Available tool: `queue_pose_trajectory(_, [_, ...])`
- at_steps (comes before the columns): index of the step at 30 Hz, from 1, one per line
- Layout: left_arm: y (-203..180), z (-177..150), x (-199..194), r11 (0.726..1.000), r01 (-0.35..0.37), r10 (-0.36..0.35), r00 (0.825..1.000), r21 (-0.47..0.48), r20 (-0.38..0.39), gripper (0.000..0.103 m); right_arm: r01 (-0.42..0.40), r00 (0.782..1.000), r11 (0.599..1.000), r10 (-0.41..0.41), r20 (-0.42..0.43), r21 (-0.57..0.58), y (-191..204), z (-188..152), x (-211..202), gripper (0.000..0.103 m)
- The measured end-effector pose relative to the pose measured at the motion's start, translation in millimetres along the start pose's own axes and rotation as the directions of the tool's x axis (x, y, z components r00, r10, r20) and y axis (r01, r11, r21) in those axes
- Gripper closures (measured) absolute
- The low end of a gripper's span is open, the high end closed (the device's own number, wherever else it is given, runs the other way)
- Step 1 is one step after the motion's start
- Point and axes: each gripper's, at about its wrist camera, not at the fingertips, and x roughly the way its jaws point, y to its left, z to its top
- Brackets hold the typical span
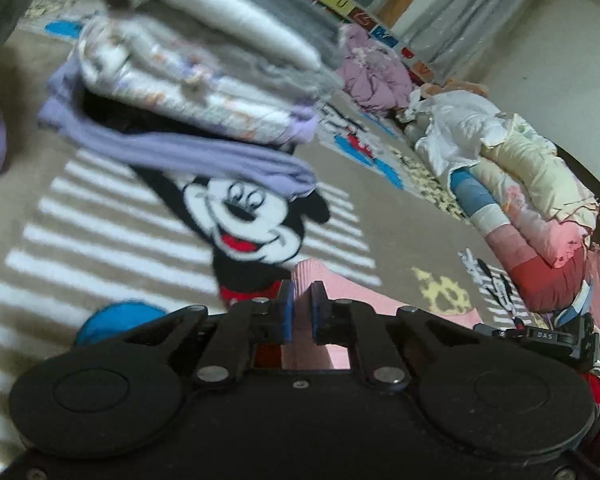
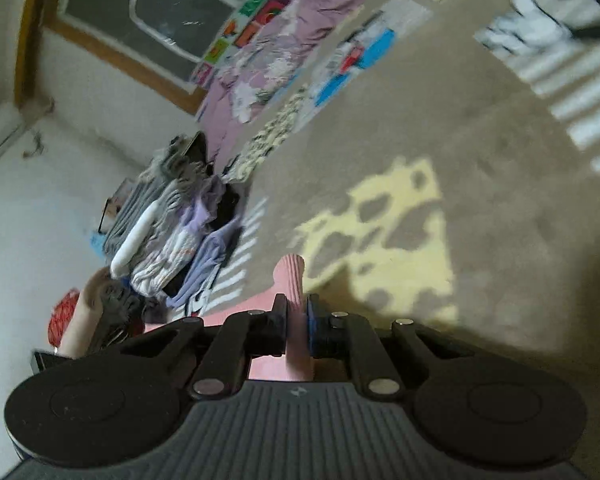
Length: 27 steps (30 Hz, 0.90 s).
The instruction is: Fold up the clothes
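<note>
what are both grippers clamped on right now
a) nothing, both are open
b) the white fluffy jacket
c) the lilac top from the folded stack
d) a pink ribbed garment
d: the left gripper and the right gripper each have their jaws closed on a fold of the pink ribbed garment, while the folded stack sits untouched on the carpet.

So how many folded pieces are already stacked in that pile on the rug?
4 that I can tell, stacked on the rug: a lilac piece at the bottom, a dark piece on it, a white printed piece next, and a grey piece on top. Blur may hide more.
</note>
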Motion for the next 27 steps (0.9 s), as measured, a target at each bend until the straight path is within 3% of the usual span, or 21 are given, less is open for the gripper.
queue_pose_trajectory(5, [20.2, -9.6, 12.1, 0.995, -0.046, 0.041, 0.997, -0.085, -0.060, 0.095, 0.024, 1.000, 1.000, -0.024, 0.005, 0.014, -5.4, -2.9, 2.6, 0.092])
queue_pose_trajectory(7, [27.9, -10.2, 11.9, 0.991, -0.039, 0.032, 0.998, -0.129, -0.059, 0.089, 0.052, 0.999, 0.999, -0.052, 0.002, -0.002, -3.1, -3.6, 4.8, 0.093])
queue_pose_trajectory(11, [25.6, -8.1, 11.6, 0.989, -0.056, 0.047, 0.997, -0.139, -0.066, 0.089, 0.089, 0.996, 0.996, -0.089, -0.002, -0.029, 0.7, -3.9, 7.5, 0.095])
queue_pose_trajectory(13, [25.6, -6.8, 9.4, 0.986, -0.057, 0.048, 0.997, -0.157, -0.064, 0.086, 0.099, 0.995, 0.994, -0.099, 0.003, -0.035, 4.1, -3.6, 6.1, 0.092])
queue_pose_trajectory(17, [21.2, -1.8, -8.3, 0.978, -0.112, 0.109, 0.994, -0.174, -0.024, 0.075, 0.146, 0.989, 0.989, -0.144, 0.045, -0.031, 9.9, 3.8, -11.7, 0.074])
queue_pose_trajectory(19, [12.0, 0.8, -26.2, 0.984, -0.114, 0.117, 0.993, -0.135, 0.016, 0.064, 0.179, 0.982, 0.978, -0.172, 0.073, -0.106, 22.7, 7.8, -28.3, 0.072])
queue_pose_trajectory(24, [-41.4, -22.0, -65.0, 0.983, -0.152, 0.148, 0.988, 0.103, 0.047, 0.062, 0.201, 0.978, 0.929, -0.171, 0.123, -0.311, 56.4, -1.8, -74.0, 0.072])
queue_pose_trajectory(27, [-79.4, -58.5, -81.1, 0.965, -0.141, 0.132, 0.990, 0.222, 0.056, 0.061, 0.230, 0.963, 0.929, -0.175, 0.205, -0.290, 52.9, -18.5, -112.7, 0.072])
